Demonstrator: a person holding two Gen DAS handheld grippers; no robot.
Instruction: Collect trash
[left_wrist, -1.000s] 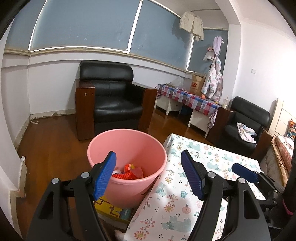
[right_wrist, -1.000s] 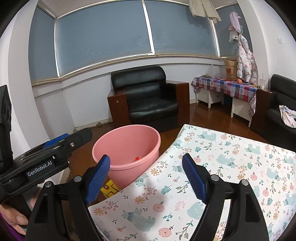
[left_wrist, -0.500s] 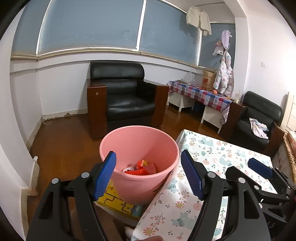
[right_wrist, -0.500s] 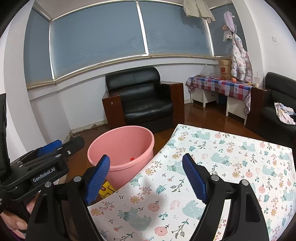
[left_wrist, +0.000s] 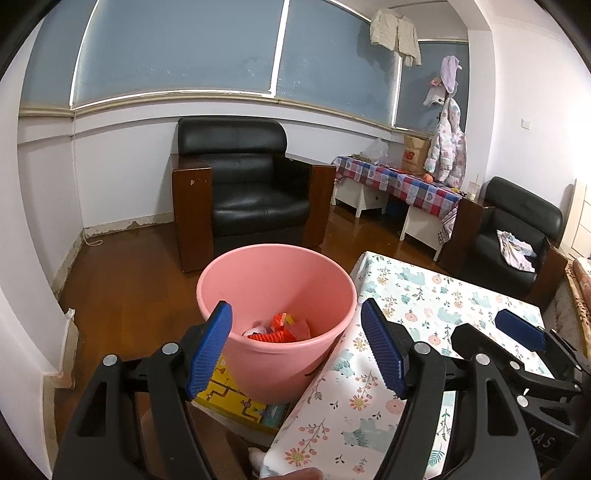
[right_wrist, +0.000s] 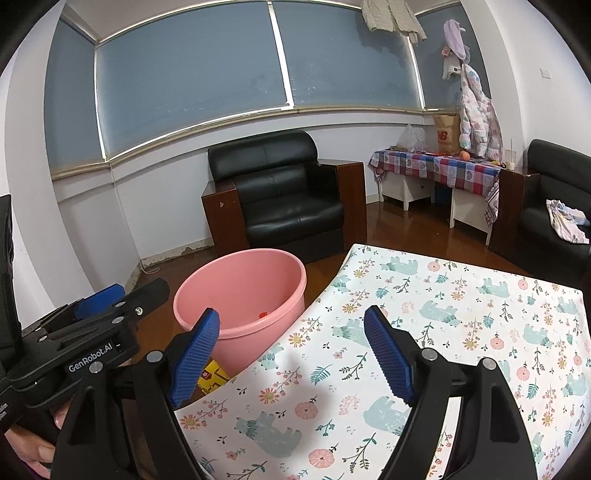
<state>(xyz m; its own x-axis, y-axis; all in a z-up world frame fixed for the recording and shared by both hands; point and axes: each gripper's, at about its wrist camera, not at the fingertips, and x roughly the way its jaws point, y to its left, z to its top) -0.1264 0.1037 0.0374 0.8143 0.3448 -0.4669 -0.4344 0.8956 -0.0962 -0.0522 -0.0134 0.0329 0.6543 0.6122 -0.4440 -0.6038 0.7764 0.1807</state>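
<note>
A pink plastic bucket (left_wrist: 277, 266) stands on the floor beside the table, with red and orange trash (left_wrist: 282, 328) at its bottom. It also shows in the right wrist view (right_wrist: 240, 280). My left gripper (left_wrist: 295, 347) is open and empty, held just above the bucket's near rim. My right gripper (right_wrist: 291, 354) is open and empty above the table's floral cloth (right_wrist: 461, 314). The right gripper also shows in the left wrist view (left_wrist: 517, 332), and the left one in the right wrist view (right_wrist: 99, 299).
A yellow printed box (left_wrist: 236, 398) lies under the bucket's near side. A black armchair (left_wrist: 243, 192) stands behind the bucket on the wood floor. A side table with a checked cloth (left_wrist: 399, 181) and a second black chair (left_wrist: 517, 225) stand at the right.
Both views have shifted slightly; the left gripper has pulled back and turned, so the bucket sits more centred and farther from it. Both grippers stay open and empty.
</note>
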